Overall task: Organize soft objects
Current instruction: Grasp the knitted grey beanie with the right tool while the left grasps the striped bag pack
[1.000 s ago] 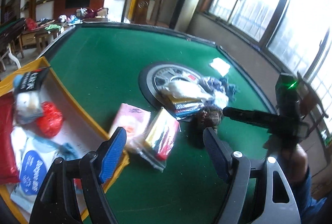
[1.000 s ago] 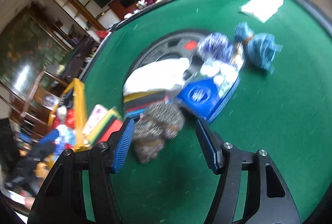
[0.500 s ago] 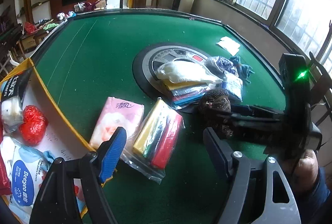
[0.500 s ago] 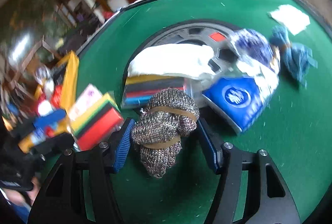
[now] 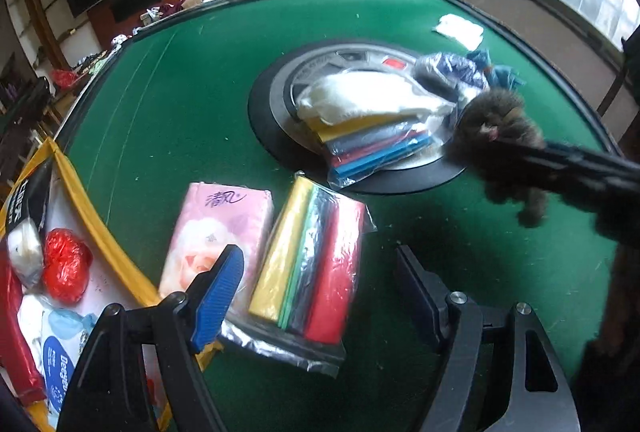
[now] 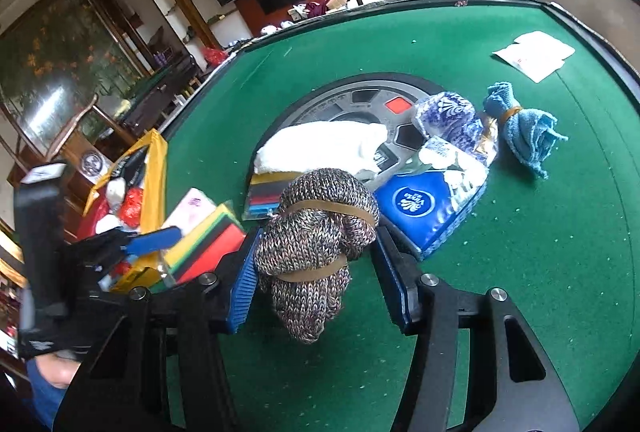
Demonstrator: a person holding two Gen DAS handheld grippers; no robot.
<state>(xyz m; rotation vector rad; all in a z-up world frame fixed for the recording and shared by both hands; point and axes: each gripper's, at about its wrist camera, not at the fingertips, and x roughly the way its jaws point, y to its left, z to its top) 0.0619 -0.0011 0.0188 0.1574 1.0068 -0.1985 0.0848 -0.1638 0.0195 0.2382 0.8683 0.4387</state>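
Knit bundle (image 6: 316,252) now lifted in right tool (image 6: 316,260), left tool (image 5: 316,292) apart, green felt table (image 5: 180,104).

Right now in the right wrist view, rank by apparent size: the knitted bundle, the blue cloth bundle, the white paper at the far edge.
1. knitted bundle, though it sits nearest the camera, so its lead is inflated
2. blue cloth bundle
3. white paper, close to the cloth in apparent size

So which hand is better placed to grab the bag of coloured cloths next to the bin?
Left. The left gripper is open and hovers right over the cloth bag, beside the bin. The right gripper is already full, clamped on the knitted bundle.
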